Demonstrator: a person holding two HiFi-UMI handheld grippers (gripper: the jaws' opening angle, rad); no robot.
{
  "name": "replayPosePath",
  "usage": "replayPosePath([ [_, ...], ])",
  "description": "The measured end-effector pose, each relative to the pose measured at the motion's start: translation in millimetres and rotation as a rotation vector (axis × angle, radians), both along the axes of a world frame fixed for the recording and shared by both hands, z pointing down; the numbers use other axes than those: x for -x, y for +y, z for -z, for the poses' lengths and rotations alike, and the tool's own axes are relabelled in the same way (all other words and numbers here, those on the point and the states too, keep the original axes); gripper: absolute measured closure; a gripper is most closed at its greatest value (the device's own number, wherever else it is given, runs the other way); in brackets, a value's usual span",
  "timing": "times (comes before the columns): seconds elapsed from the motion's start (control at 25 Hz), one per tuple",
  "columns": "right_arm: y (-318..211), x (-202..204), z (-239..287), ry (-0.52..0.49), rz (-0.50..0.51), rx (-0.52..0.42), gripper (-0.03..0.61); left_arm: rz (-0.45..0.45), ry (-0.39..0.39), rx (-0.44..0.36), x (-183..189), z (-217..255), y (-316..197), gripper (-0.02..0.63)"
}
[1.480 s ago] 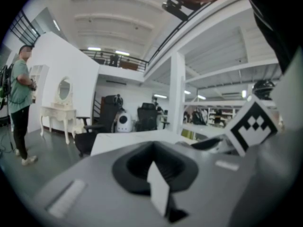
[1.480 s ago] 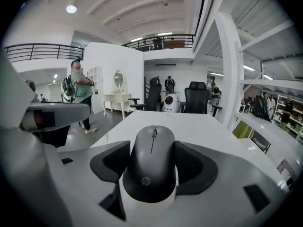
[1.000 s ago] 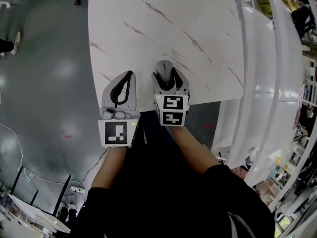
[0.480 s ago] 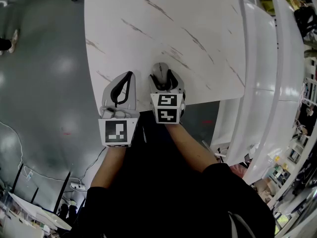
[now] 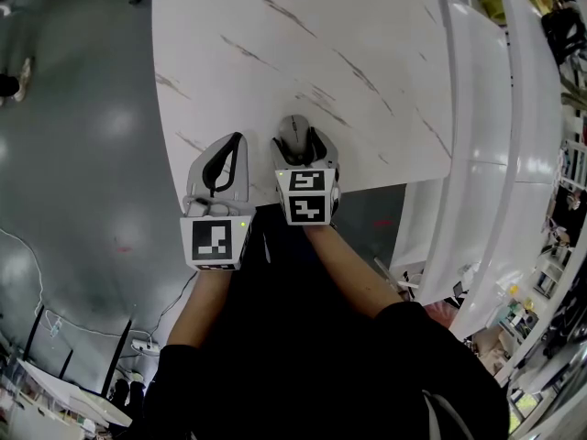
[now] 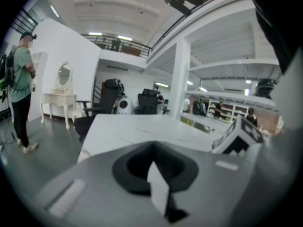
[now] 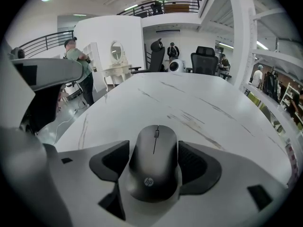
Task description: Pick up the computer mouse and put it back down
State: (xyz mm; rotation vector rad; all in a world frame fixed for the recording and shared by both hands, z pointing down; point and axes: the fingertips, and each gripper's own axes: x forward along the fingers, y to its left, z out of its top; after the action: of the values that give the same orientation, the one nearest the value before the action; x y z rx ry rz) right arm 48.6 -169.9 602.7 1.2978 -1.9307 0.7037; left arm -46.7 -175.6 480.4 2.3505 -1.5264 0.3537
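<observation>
A dark grey computer mouse [image 5: 293, 132] sits between the jaws of my right gripper [image 5: 300, 142], near the front edge of the white marble table [image 5: 303, 44]. In the right gripper view the black pads press both sides of the mouse [image 7: 154, 162], so the right gripper [image 7: 154, 148] is shut on it. I cannot tell whether the mouse touches the tabletop. My left gripper [image 5: 237, 143] is beside it on the left, over the table edge, shut on nothing. In the left gripper view its jaws [image 6: 152, 148] meet at the tip.
The table's front edge runs just under both grippers. White shelving [image 5: 495, 154] stands to the right and grey floor [image 5: 83, 136] lies to the left. A person [image 6: 19, 93] stands far off, and office chairs [image 7: 201, 58] sit past the table's far end.
The right gripper, still shut on the mouse, has tipped slightly and shifted a little left in view. The left gripper has hardly moved.
</observation>
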Motion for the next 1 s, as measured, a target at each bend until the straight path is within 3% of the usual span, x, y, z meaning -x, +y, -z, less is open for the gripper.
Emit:
replayPosePath([
  [0.32, -6, -7, 33, -0.033, -0.041, -0.097, 0.304, 0.003, -0.001, -0.006, 2, 9, 6, 0.606],
  [0.52, -9, -11, 81, -0.070, -0.042, -0.216, 0.312, 0.005, -0.005, -0.046, 2, 29, 10, 0.606],
  [0.56, -11, -11, 93, -0.070, -0.042, -0.251, 0.344, 0.004, -0.006, -0.059, 2, 35, 11, 0.605],
  [0.6, -13, -12, 106, -0.067, -0.043, -0.291, 0.423, 0.003, -0.007, -0.075, 1, 41, 10, 0.605],
  [0.64, -16, -13, 119, -0.066, -0.044, -0.333, 0.448, 0.000, -0.008, -0.094, 1, 48, 9, 0.606],
  [1.0, -6, -21, 206, -0.116, -0.054, -0.526, 0.548, -0.005, -0.001, -0.236, -2, 114, 20, 0.606],
])
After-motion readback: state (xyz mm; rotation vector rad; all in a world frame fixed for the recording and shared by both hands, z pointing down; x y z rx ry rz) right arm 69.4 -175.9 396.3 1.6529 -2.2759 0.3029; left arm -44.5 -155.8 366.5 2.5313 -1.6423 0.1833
